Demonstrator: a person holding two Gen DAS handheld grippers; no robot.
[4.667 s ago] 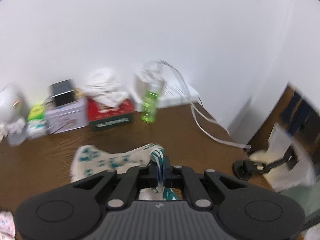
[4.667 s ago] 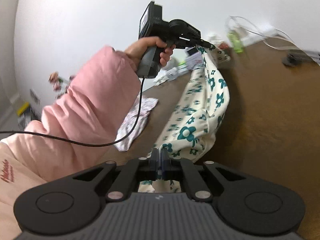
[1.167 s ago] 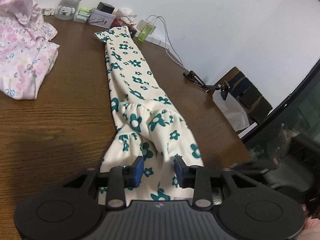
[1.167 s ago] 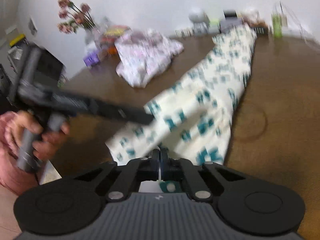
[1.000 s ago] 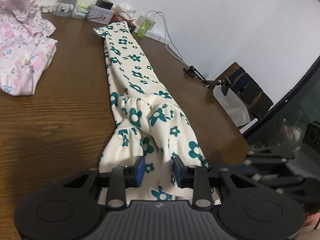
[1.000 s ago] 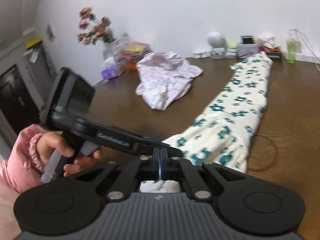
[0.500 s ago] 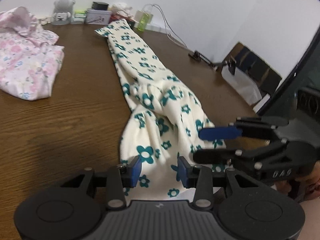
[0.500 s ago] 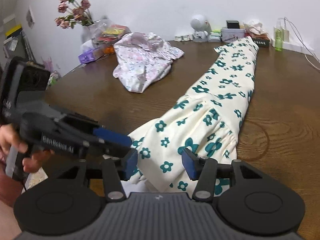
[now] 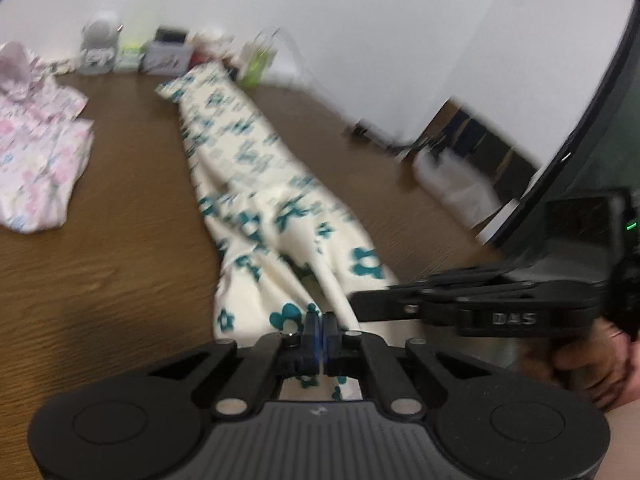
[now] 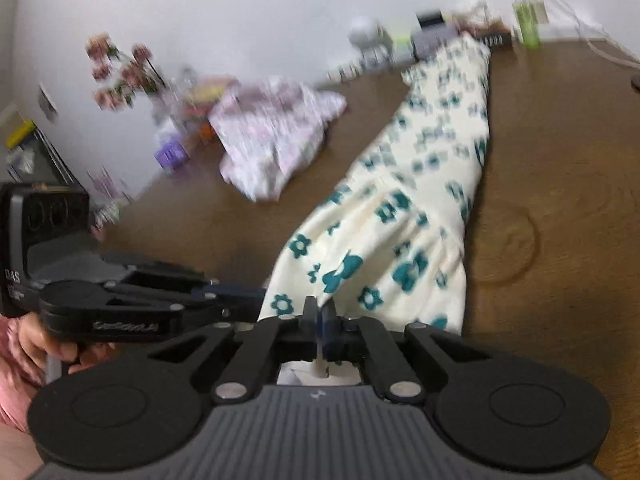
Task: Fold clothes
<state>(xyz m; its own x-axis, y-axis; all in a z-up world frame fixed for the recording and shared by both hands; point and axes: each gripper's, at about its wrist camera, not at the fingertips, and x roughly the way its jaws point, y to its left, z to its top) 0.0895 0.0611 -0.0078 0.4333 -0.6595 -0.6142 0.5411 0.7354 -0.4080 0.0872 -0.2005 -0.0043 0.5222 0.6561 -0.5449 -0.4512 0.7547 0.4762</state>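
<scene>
At table edge, both tongs (image 9: 319, 322) (image 10: 318, 310) low, clamped on floral dress (image 9: 256, 184) hem.

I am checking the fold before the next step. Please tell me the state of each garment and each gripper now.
Cream floral garment: stretched long across the table, near hem pinched.
Pink floral garment: crumpled heap, untouched.
Left gripper: shut on the hem.
Right gripper: shut on the hem.

Both tongs are sitting side by side, angled downward. The left tongs (image 9: 319, 325) are clamping shut, the right tongs (image 10: 318, 320) too, each gripped by a hand (image 9: 592, 364).
</scene>
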